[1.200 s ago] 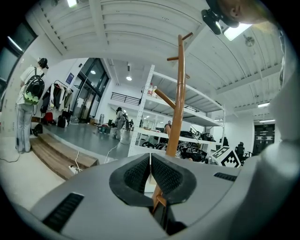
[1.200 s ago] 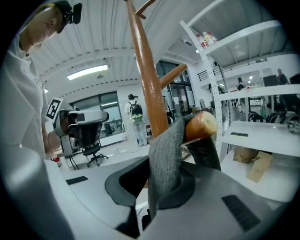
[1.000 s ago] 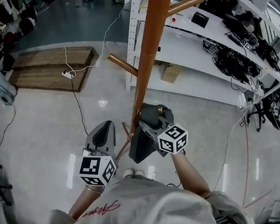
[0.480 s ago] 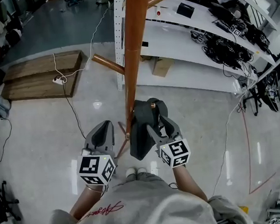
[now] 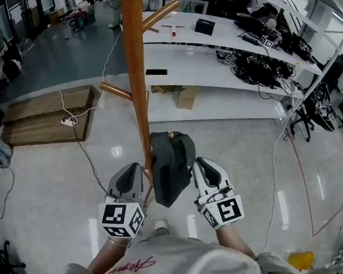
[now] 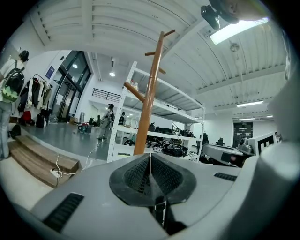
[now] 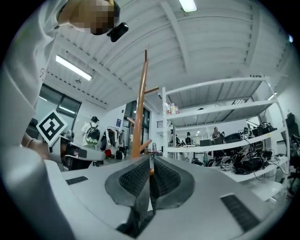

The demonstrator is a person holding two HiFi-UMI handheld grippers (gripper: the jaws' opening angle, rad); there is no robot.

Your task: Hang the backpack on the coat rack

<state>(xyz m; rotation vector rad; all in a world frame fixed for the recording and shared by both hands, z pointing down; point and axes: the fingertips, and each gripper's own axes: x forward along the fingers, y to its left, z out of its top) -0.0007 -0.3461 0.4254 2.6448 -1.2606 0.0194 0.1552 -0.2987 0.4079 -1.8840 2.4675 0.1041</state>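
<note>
A dark backpack [image 5: 169, 166] hangs from a short peg low on the wooden coat rack pole [image 5: 136, 77], its top looped over the peg tip. My left gripper [image 5: 129, 170] is just left of the bag, shut with nothing between its pads. My right gripper [image 5: 204, 163] is just right of the bag and clear of it; its jaws are closing with nothing between them. In the left gripper view, the coat rack [image 6: 149, 93] rises beyond the left gripper [image 6: 150, 157]. The right gripper view shows the pole [image 7: 139, 108] past the right gripper [image 7: 151, 161].
White shelving [image 5: 214, 78] loaded with cables and gear runs behind the rack, with a cardboard box [image 5: 185, 97] under it. A low wooden platform [image 5: 47, 113] and a power strip with its cable [image 5: 69, 120] lie on the floor at the left. People stand far off.
My right gripper, which was on the backpack, has come off it and drawn back to the bag's right side. The backpack now hangs by itself. The head view has tilted up.
</note>
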